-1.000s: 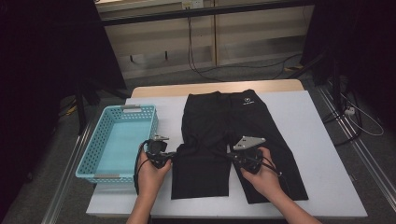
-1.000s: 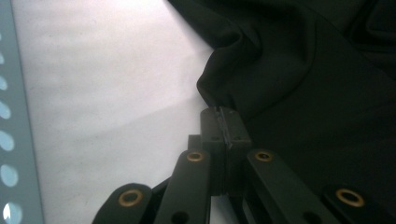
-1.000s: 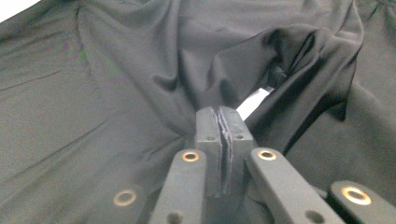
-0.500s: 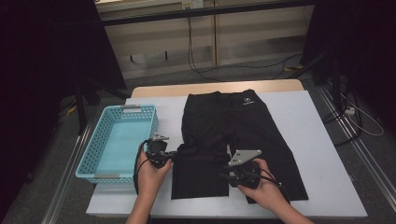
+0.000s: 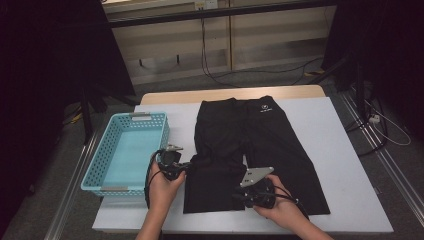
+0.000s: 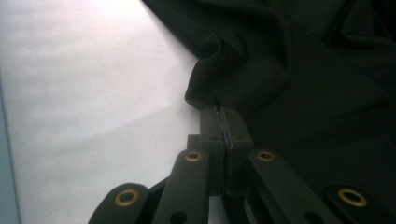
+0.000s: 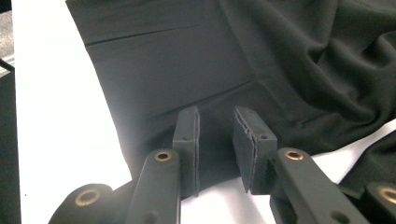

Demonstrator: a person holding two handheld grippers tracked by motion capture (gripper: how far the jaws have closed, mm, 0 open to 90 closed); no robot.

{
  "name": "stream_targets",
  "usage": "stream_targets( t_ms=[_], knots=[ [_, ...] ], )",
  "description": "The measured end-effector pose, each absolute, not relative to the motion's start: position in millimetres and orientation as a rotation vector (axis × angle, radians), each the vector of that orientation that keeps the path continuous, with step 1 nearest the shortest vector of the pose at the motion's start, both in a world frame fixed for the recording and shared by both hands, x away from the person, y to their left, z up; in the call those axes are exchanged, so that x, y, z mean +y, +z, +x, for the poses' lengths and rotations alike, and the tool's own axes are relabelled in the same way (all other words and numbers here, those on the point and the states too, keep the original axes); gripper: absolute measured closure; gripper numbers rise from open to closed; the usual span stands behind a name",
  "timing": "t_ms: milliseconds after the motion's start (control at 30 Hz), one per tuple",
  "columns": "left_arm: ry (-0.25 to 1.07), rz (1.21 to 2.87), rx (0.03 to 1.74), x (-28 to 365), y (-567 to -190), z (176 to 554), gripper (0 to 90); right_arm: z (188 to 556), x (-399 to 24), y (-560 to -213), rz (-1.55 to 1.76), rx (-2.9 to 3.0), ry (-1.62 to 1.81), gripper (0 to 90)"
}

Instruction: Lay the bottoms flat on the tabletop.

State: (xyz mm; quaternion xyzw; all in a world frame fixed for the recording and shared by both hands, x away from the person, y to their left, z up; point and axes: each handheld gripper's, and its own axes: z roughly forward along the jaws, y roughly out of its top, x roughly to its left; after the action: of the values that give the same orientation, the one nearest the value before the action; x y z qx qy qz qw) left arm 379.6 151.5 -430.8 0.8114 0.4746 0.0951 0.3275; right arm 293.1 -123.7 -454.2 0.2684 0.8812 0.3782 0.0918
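Observation:
A pair of black trousers [image 5: 260,135] lies flat on the white table [image 5: 345,150], waist at the far side, legs toward me. My left gripper [image 5: 189,169] is shut on a bunched fold at the outer edge of the left leg; in the left gripper view [image 6: 223,119] the pads pinch the cloth [image 6: 299,74]. My right gripper [image 5: 237,196] points left at the near part of the same leg. In the right gripper view [image 7: 215,126] its jaws stand apart, having just been closing a little. The leg's inner edge [image 7: 187,60] lies under the gap, and the pads do not press it.
A light-blue plastic basket [image 5: 150,116] stands at the table's left side, close to my left hand. Cables run across the floor beyond the table. Metal rails run along the floor at both sides.
My right hand has come toward the near edge and slightly left, off the right leg and onto the left one, with its jaws now apart. The left hand has stayed put.

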Motion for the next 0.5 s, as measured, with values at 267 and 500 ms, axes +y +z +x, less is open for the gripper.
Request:
stream_targets(
  t_ms=[267,500],
  knots=[
    [0.254,2.117,1.245,151,-431,381,89.1,281,-117,-447,0.722,2.663,1.182,63.4],
    [0.245,2.119,1.247,149,-431,381,89.1,272,-103,-454,0.592,2.705,1.159,61.9]
  ],
)
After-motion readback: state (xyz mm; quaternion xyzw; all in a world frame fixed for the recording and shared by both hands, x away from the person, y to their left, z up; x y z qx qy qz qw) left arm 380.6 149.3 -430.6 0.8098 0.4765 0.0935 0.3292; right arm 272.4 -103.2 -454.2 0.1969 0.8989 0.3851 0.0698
